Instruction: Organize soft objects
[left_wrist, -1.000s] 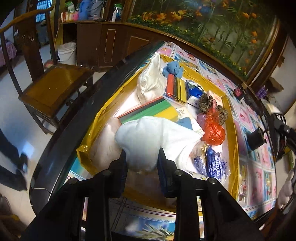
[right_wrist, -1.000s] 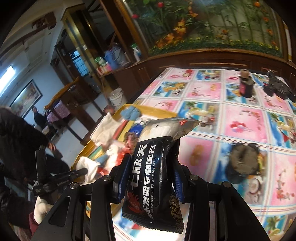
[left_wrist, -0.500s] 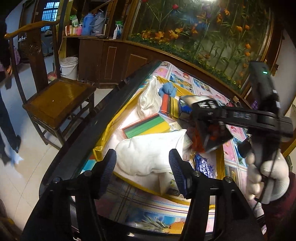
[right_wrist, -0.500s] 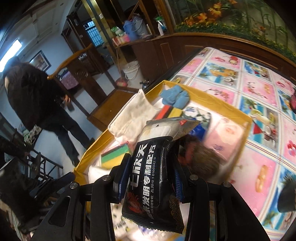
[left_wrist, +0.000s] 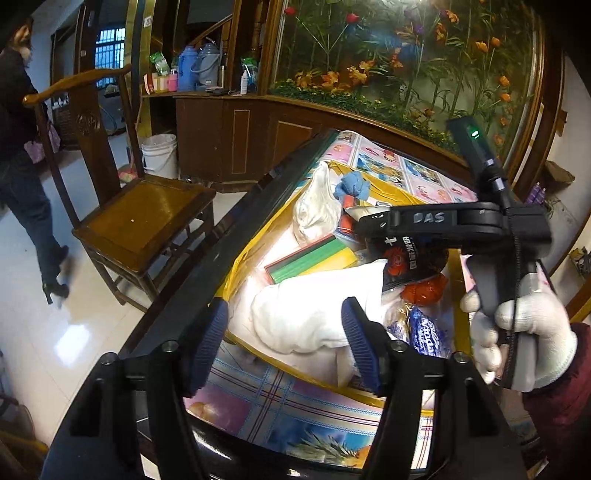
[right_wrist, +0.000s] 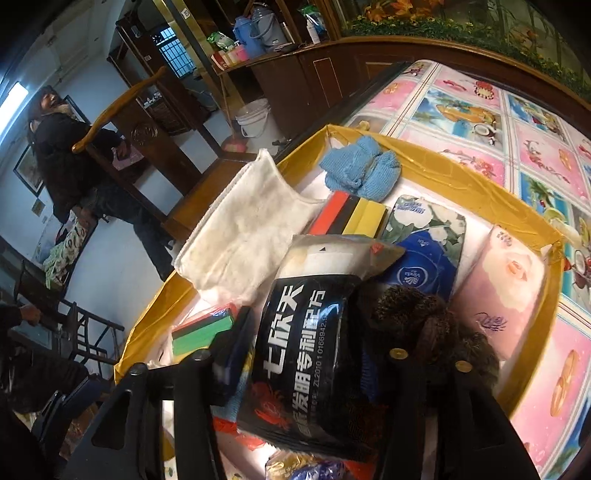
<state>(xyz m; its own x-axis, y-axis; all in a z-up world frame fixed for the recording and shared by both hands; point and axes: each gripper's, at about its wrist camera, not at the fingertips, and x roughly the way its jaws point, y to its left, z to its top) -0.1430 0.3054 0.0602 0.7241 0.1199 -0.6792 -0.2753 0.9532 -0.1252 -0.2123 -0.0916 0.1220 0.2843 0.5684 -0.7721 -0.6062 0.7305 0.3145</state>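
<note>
1. Holding soft things, the yellow tray (right_wrist: 436, 173) carries, left to right, a white cloth (right_wrist: 243, 236), blue cloth (right_wrist: 360, 166), sponges (right_wrist: 351, 214), tissue packs (right_wrist: 424, 254) and a pink pack (right_wrist: 506, 284).
2. Left hand-held gripper (left_wrist: 284, 343): jaws apart, just opened, empty above a white pillow (left_wrist: 317, 310).
3. Right hand-held gripper (right_wrist: 299, 365): jaws just widened; the black packet (right_wrist: 299, 354) sits between them over the tray, and whether they press it I cannot tell.
4. Tabletop (right_wrist: 476, 107) has a picture-tile cover; a wooden chair (left_wrist: 136, 218) stands left.

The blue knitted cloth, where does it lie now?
In the right wrist view the blue knitted cloth lies at the far end of the yellow tray, behind the red-black-yellow sponges.
</note>
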